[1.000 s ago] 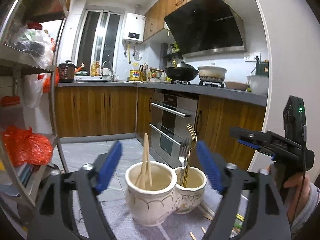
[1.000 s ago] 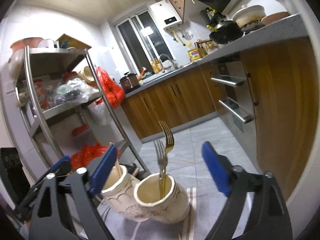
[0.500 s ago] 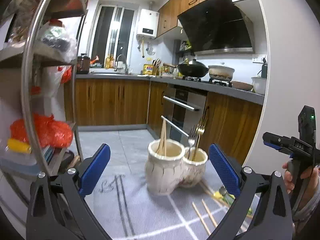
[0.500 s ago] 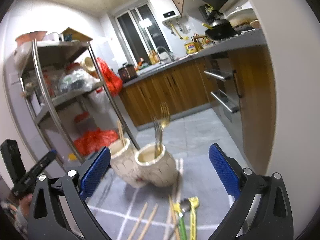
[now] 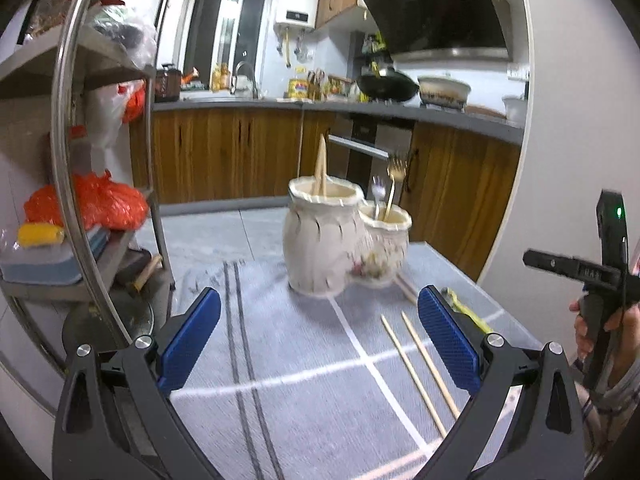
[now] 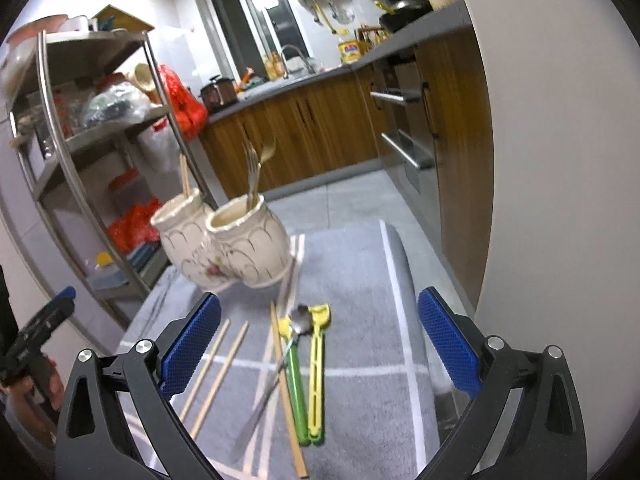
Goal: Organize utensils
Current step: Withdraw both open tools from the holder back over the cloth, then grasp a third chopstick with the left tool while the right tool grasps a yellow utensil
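A cream double-pot utensil holder (image 5: 340, 240) stands on a grey cloth (image 5: 304, 380); it also shows in the right wrist view (image 6: 228, 244). One pot holds chopsticks (image 5: 321, 168), the other two forks (image 5: 390, 188). Loose chopsticks (image 5: 420, 368) lie on the cloth. In the right wrist view a metal spoon (image 6: 276, 376), green and yellow plastic utensils (image 6: 308, 376) and more chopsticks (image 6: 216, 372) lie below the holder. My left gripper (image 5: 318, 344) is open and empty, short of the holder. My right gripper (image 6: 318, 344) is open and empty above the loose utensils.
A metal shelf rack (image 5: 68, 168) with bags and boxes stands to the left. Wooden kitchen cabinets (image 5: 224, 152) and an oven (image 6: 404, 120) lie behind. A white wall (image 6: 532, 160) borders the cloth's right side.
Both grippers have pulled back and risen from the holder. The holder now looks smaller and the loose utensils on the cloth have come into view.
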Action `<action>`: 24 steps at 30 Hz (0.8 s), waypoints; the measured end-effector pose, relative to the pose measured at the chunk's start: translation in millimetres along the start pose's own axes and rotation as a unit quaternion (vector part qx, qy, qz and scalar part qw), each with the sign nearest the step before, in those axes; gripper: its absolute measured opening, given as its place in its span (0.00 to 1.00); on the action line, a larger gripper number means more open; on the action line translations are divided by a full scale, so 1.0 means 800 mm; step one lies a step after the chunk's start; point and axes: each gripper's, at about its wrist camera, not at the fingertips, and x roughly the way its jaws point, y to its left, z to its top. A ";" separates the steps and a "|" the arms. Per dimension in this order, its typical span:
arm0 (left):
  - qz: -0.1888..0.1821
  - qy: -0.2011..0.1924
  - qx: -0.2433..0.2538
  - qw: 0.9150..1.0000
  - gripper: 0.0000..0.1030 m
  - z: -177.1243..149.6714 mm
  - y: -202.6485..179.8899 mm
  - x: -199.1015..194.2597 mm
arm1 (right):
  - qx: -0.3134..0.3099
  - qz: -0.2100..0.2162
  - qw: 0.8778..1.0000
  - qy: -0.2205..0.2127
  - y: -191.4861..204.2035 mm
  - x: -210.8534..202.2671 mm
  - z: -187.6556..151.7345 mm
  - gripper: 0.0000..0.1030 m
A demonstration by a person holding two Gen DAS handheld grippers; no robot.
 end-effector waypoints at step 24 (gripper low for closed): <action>-0.013 0.128 0.049 0.990 0.94 -0.064 -0.077 0.074 | -0.129 -0.055 0.983 0.117 0.029 0.076 -0.040 0.52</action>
